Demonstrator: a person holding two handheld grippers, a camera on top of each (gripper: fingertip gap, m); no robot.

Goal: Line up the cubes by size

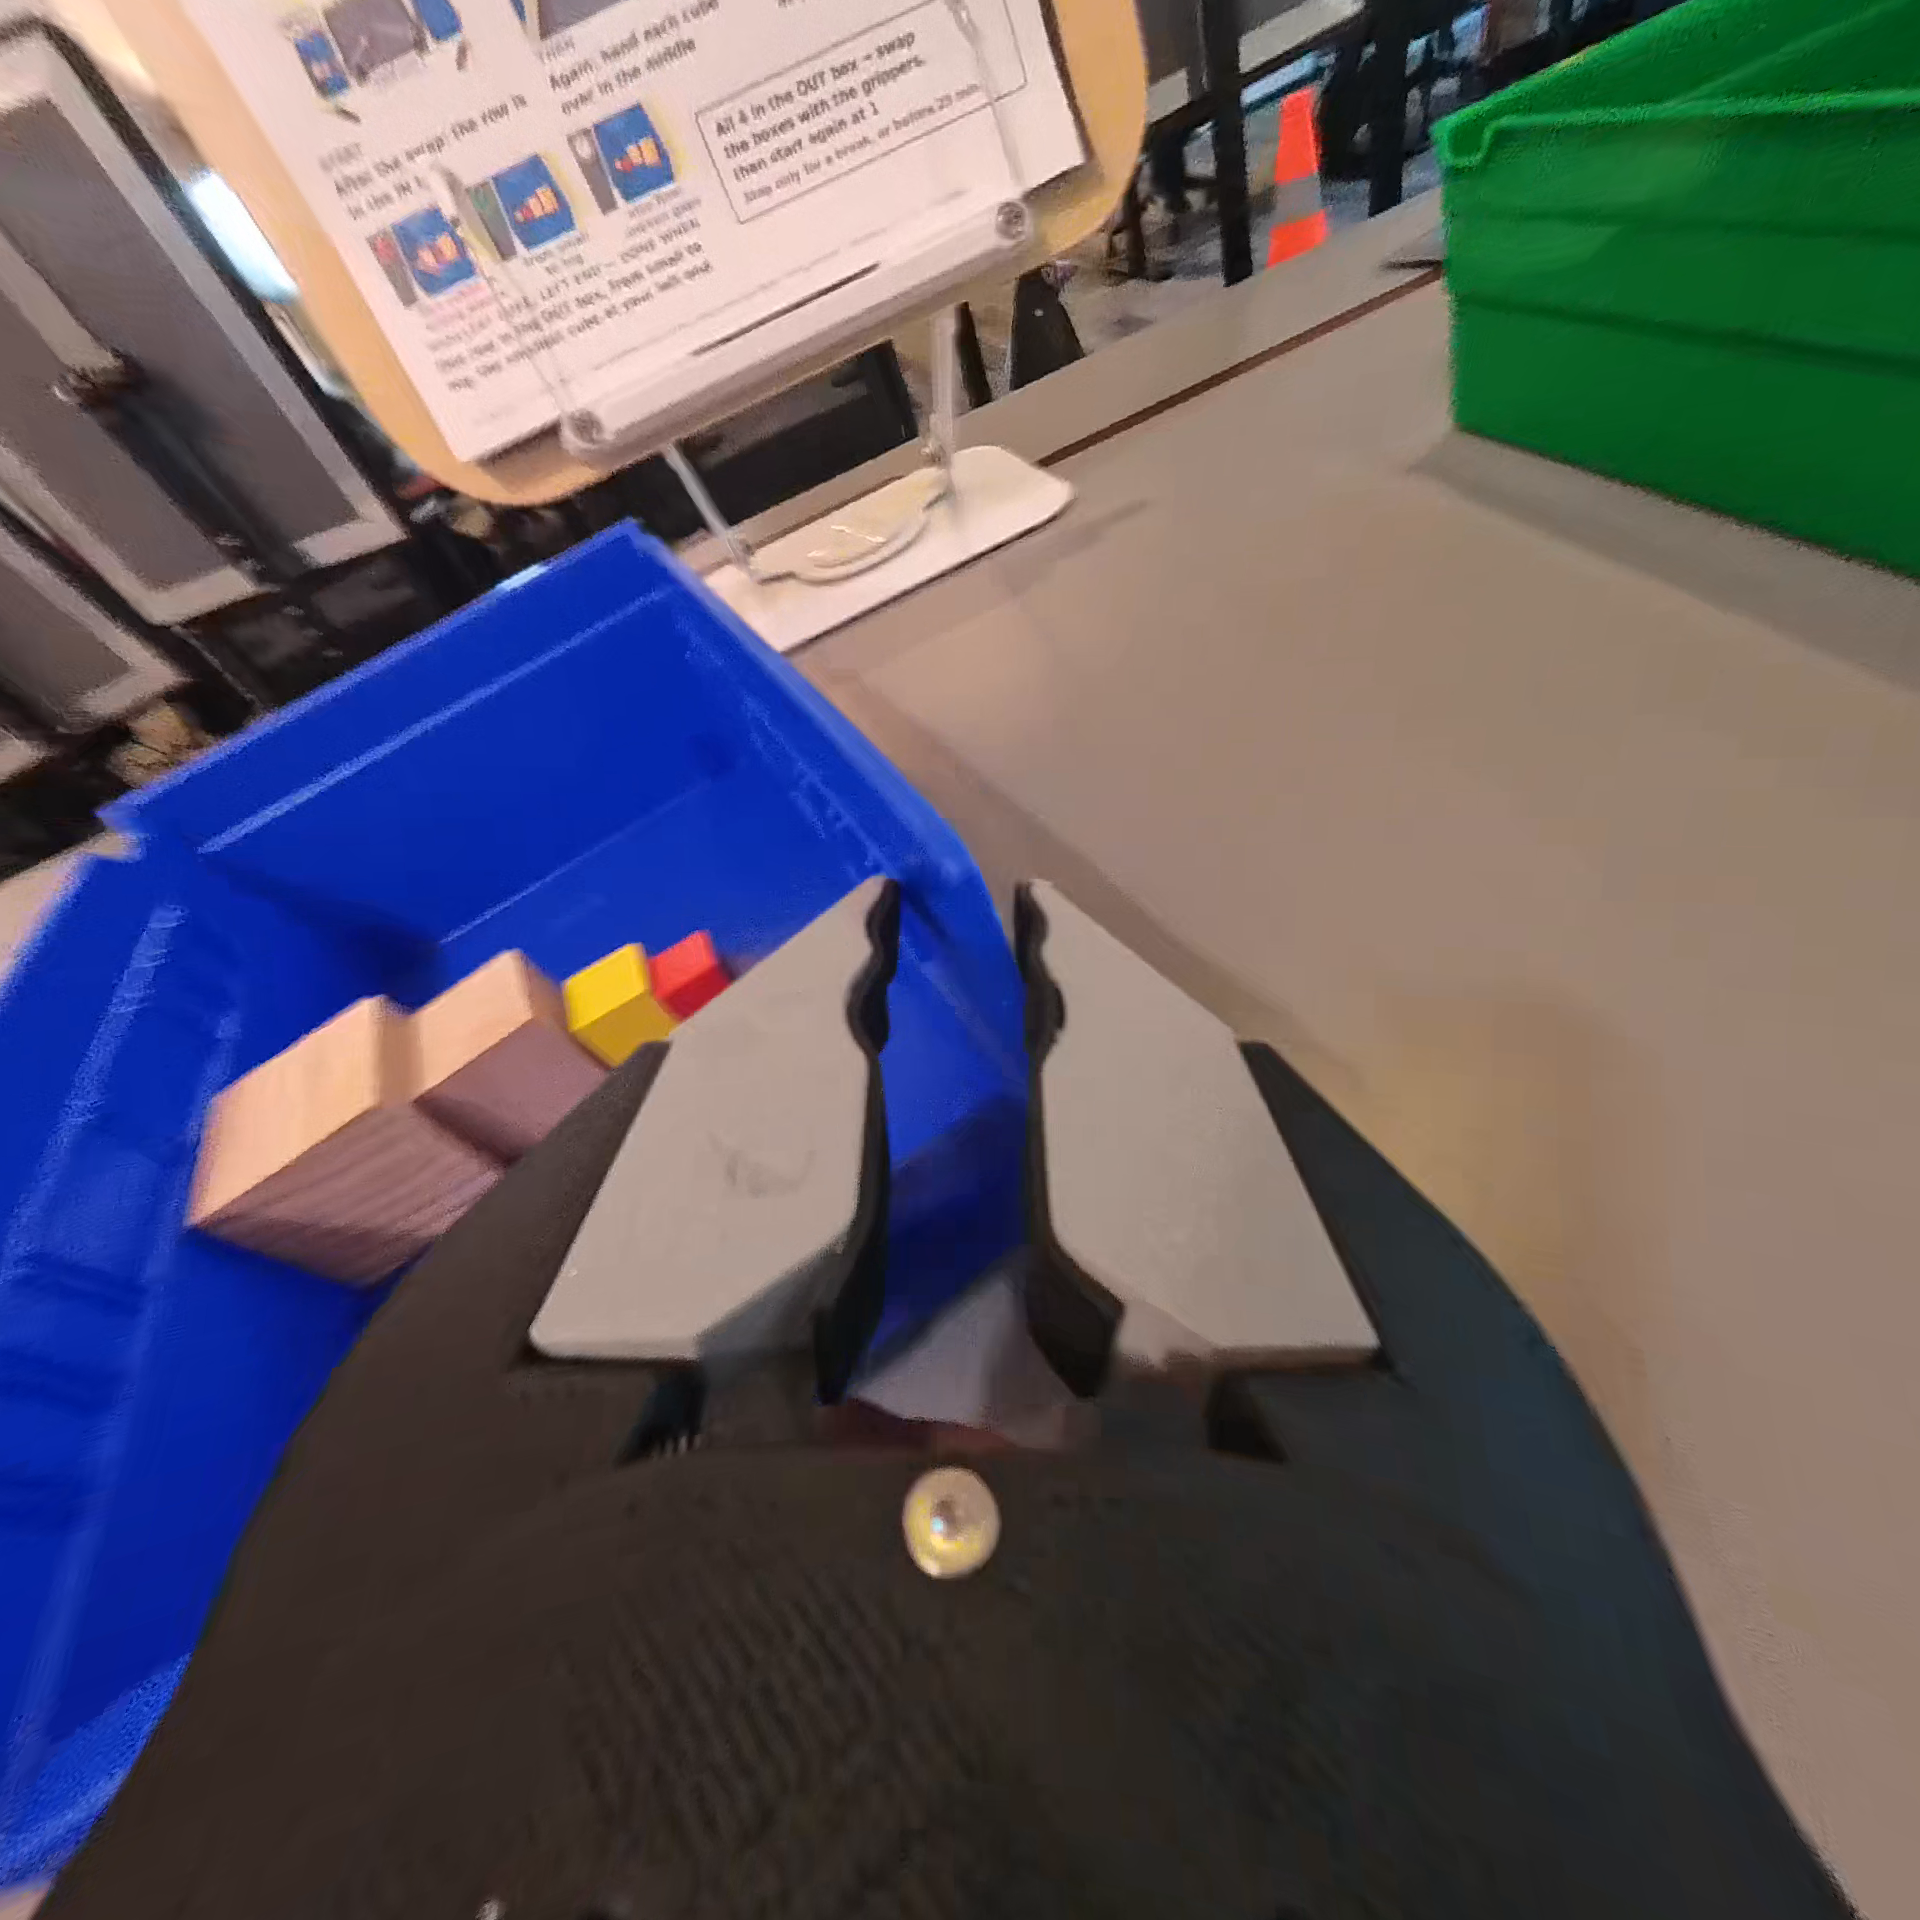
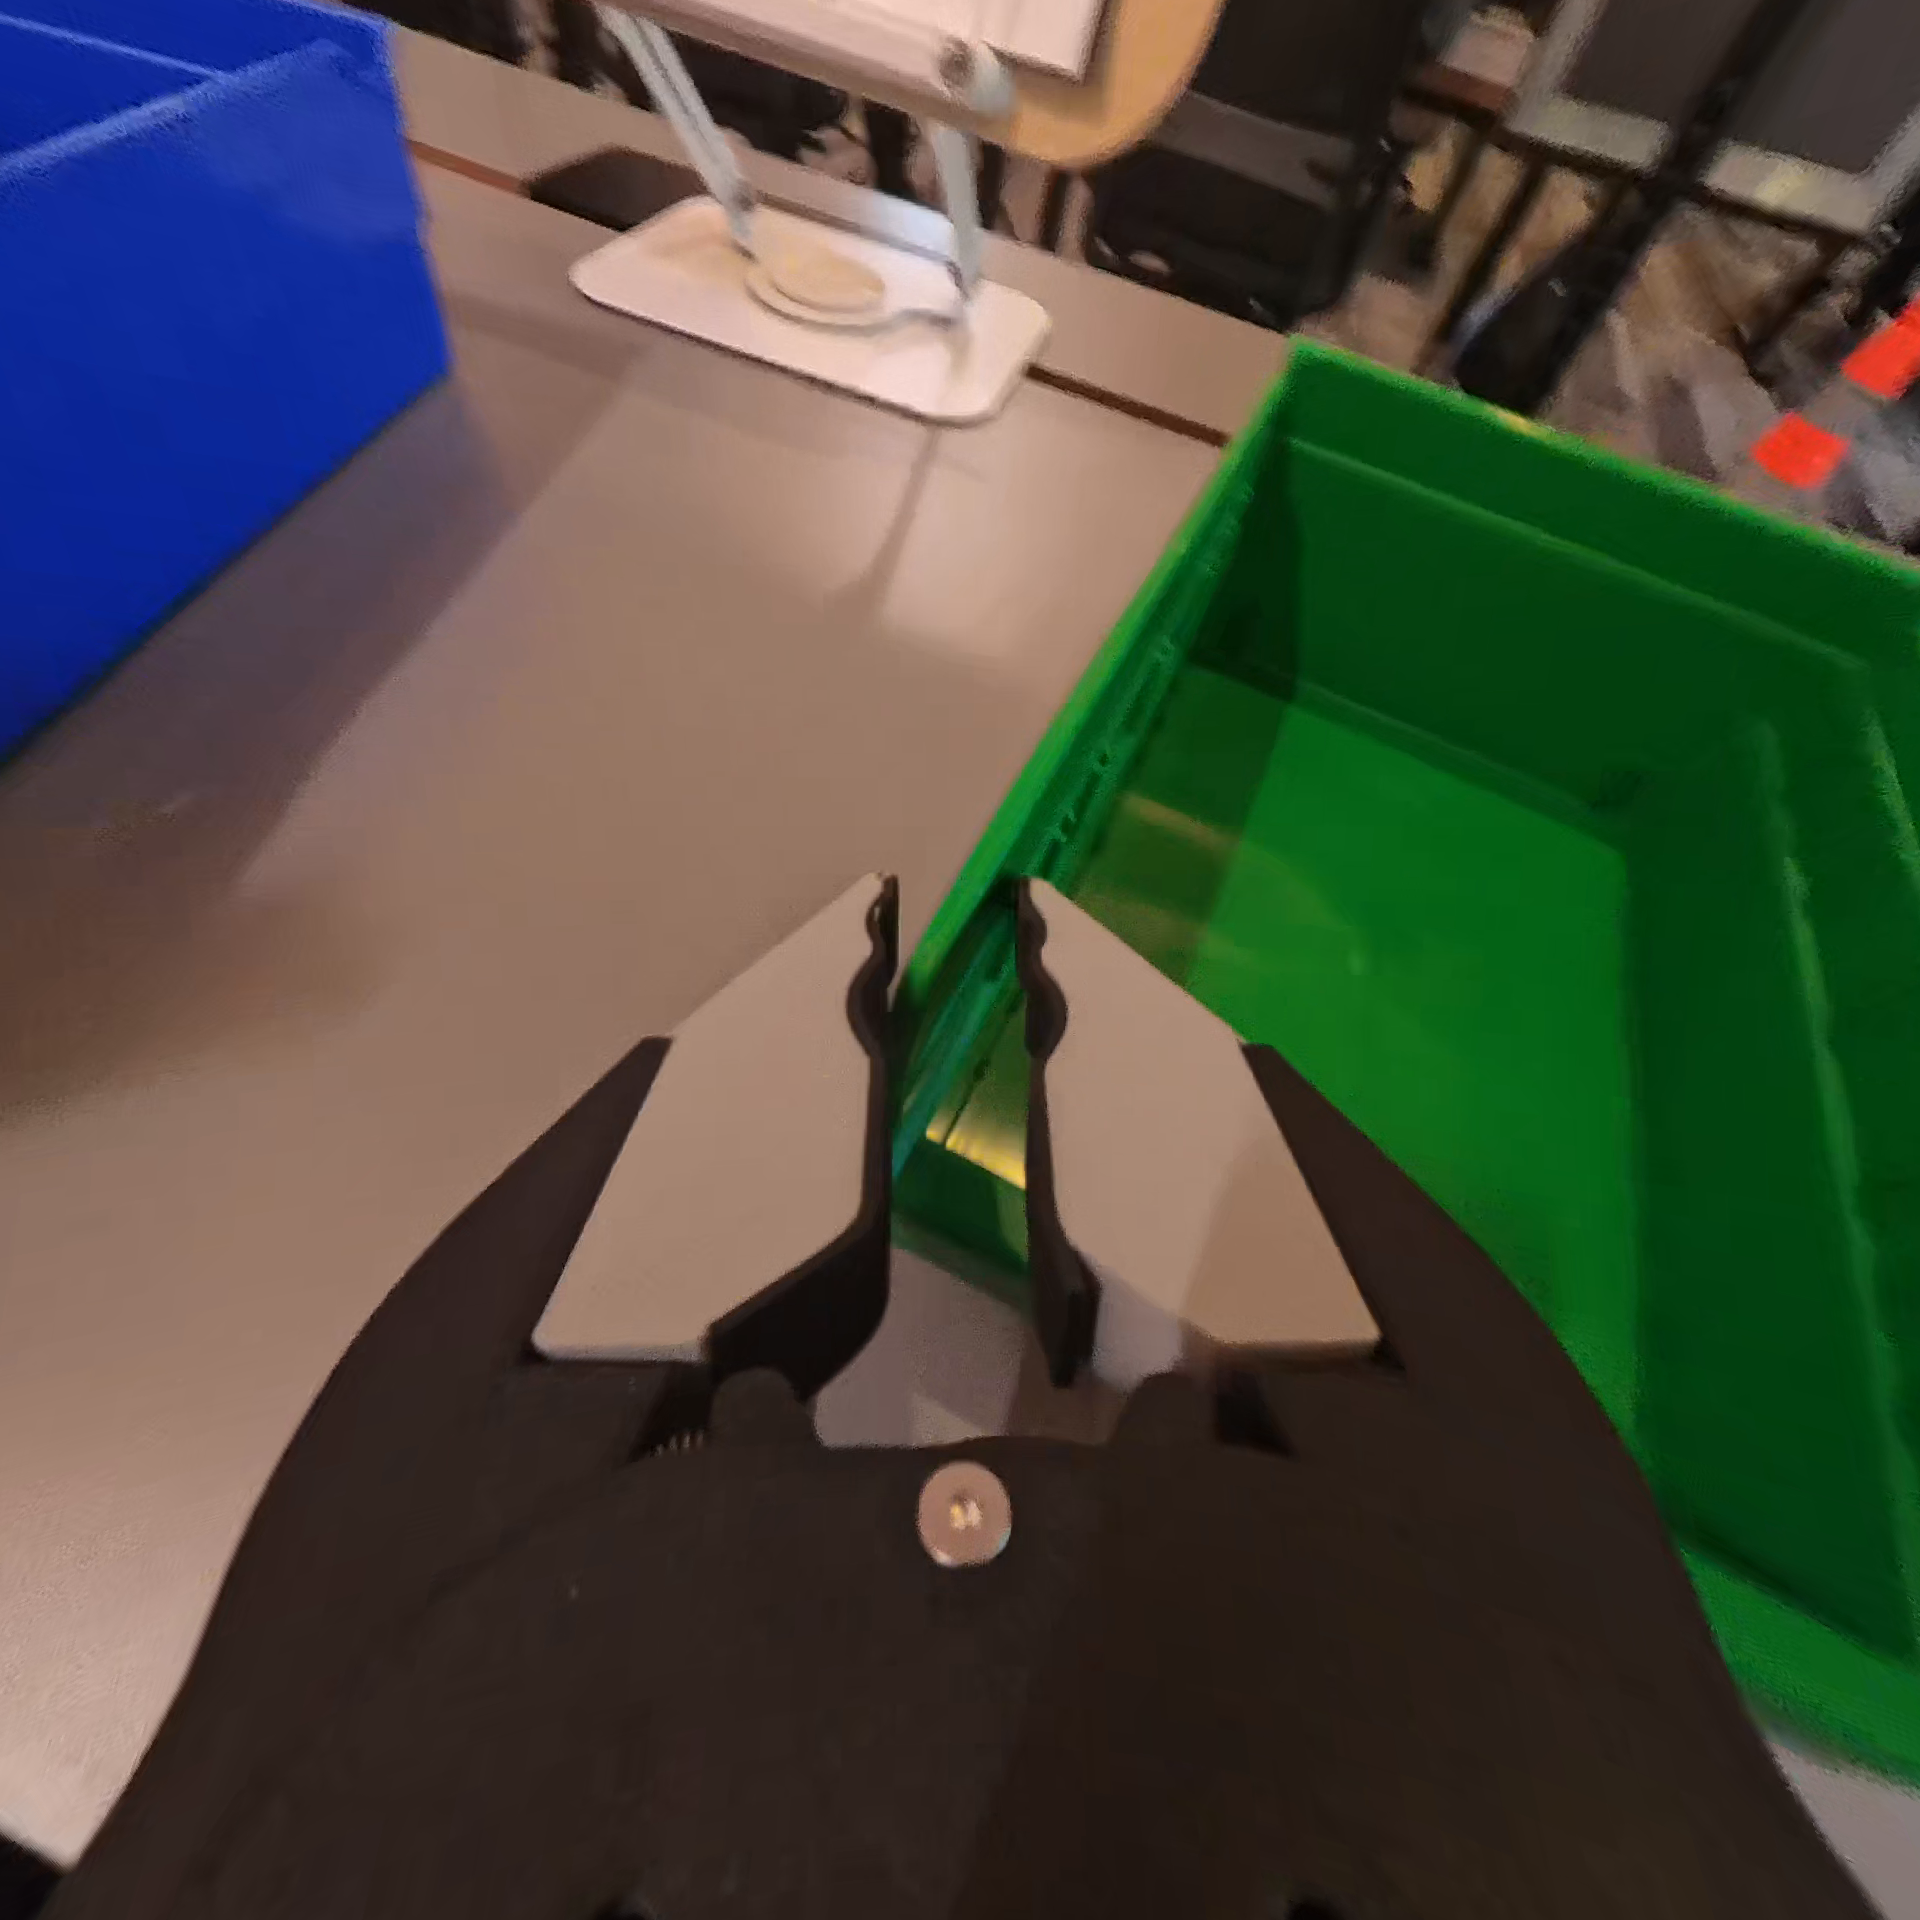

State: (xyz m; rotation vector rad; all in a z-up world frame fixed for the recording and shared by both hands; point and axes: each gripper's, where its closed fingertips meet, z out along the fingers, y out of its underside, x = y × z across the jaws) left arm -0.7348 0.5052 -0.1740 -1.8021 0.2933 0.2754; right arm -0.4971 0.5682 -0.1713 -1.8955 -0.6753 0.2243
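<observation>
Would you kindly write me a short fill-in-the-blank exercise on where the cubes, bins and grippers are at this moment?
1. All four cubes sit in the ____ bin.
2. The red cube sits right beside the ____ cube.
3. The right gripper is over the near edge of the ____ bin.
4. The left gripper holds ____ between its fingers.

Missing words: blue; yellow; green; nothing
</observation>
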